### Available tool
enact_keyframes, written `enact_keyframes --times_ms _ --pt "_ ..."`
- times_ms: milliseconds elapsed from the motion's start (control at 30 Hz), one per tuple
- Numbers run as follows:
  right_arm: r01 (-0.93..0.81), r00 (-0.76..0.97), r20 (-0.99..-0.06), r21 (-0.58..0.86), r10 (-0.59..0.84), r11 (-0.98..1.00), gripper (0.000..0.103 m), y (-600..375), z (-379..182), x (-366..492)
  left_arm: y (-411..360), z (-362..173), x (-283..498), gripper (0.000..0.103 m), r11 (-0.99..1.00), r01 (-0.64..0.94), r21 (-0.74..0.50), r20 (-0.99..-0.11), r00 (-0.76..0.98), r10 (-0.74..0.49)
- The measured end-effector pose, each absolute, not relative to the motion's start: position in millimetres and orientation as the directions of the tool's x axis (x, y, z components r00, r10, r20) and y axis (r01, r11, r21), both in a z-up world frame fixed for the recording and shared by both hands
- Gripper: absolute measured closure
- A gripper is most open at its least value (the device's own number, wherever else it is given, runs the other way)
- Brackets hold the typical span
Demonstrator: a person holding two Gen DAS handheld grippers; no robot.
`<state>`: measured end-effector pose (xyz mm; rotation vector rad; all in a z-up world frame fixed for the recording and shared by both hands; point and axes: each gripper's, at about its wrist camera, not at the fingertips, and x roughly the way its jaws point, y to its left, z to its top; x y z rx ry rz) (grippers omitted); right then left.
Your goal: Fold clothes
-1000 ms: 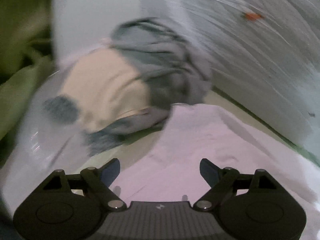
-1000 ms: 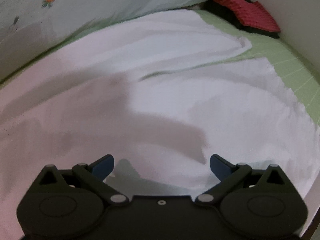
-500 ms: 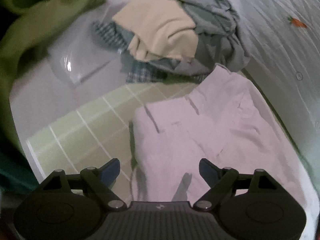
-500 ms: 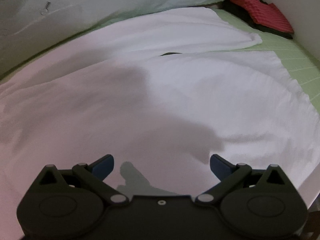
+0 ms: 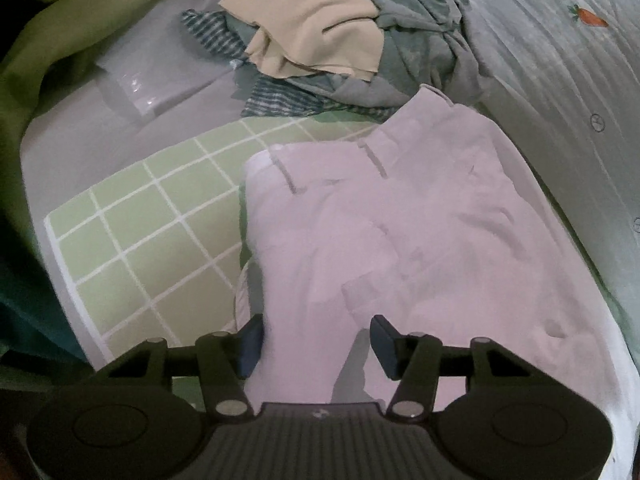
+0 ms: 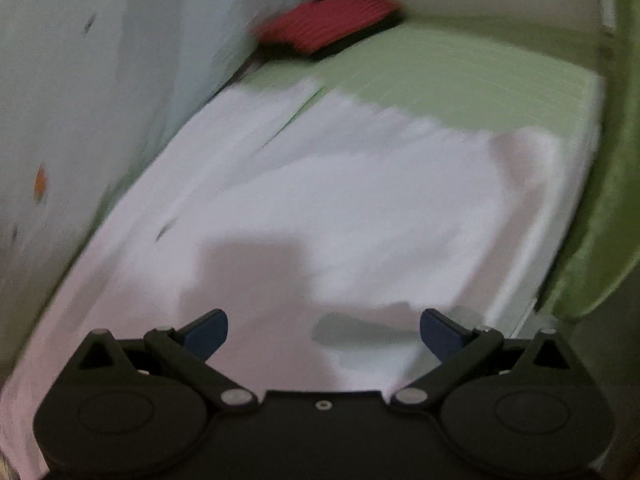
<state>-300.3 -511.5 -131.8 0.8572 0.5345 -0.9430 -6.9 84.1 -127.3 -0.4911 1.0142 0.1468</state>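
White trousers (image 5: 400, 232) lie flat on the green checked bed sheet (image 5: 152, 220), waistband with belt loops at the far end. My left gripper (image 5: 316, 340) is partly closed around a raised fold at the trousers' near left edge, with cloth between the fingers. In the right wrist view the trouser legs (image 6: 340, 216) stretch away over the green sheet (image 6: 460, 80). My right gripper (image 6: 324, 332) is open just above the white cloth and holds nothing.
A heap of beige, grey and checked clothes (image 5: 332, 32) lies beyond the waistband. A pale quilt with carrot print (image 5: 560, 60) runs along the far side. A red and black folded item (image 6: 328, 28) sits at the bed's far corner. A green curtain (image 5: 48, 40) hangs left.
My left gripper has dropped to the trousers' near left edge and narrowed around a fold of cloth. The right gripper has swung to the right, blurring its view; it stays open.
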Motion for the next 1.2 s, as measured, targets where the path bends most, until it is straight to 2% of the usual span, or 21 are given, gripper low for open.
enact_keyframes --times_ms 167,433,600,767,1200 --pt "0.918 0.392 -0.703 0.346 -0.593 0.197 0.000 -543.1 -127.3 -340.9 73.1 -118.5 -21.3 0.046 0.889 -0.337 -0.311 -0.833 0.547 -0.084" --pt "0.905 0.406 -0.716 0.403 -0.568 0.139 0.000 -585.3 -145.8 -366.1 62.8 -109.2 -36.8 0.046 0.885 -0.362 -0.292 -0.831 0.555 -0.047" --pt "0.891 0.444 -0.725 0.421 -0.528 0.170 0.000 -596.8 -151.9 -357.3 58.2 -106.5 -43.7 0.046 0.881 -0.379 -0.282 -0.832 0.554 -0.028" --pt "0.886 0.459 -0.724 0.420 -0.515 0.198 0.000 -599.8 -152.9 -351.6 56.3 -105.9 -45.2 0.046 0.878 -0.390 -0.278 -0.834 0.551 -0.019" --pt "0.801 0.596 -0.693 0.549 -0.406 0.239 0.000 -571.3 -154.2 -346.0 65.8 -112.4 -37.1 0.044 0.849 -0.416 -0.325 -0.826 0.562 -0.042"
